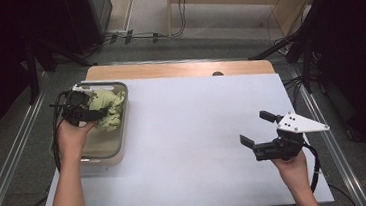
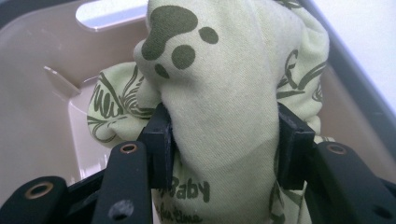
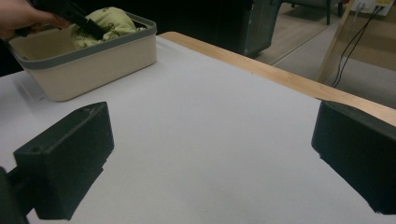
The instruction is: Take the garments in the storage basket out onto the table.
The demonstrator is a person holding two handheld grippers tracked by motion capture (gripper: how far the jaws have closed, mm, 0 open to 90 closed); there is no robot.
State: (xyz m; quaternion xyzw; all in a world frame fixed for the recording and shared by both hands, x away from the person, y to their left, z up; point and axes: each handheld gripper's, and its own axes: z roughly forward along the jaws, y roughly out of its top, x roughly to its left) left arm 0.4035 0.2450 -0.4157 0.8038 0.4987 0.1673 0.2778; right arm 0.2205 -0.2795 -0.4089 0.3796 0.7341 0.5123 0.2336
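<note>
A pale green garment [image 1: 108, 108] printed with dark paw marks and lettering lies bunched in a beige bin [image 1: 105, 148] at the table's left side. My left gripper [image 1: 100, 111] is shut on a fold of that garment [image 2: 224, 107], its black pads [image 2: 160, 140] pressing the cloth from both sides inside the bin. From the right gripper view the garment [image 3: 108, 21] shows in the bin [image 3: 93, 63] far off at the upper left. My right gripper [image 1: 257, 128] hovers over the white table cover near the right edge, open, with nothing between its jaws.
A white sheet [image 1: 188, 132] covers most of the wooden table [image 1: 178, 69]. Cables and dark stands lie on the floor beyond the far edge. The bin's grey rim [image 3: 70, 55] stands above the sheet on the left.
</note>
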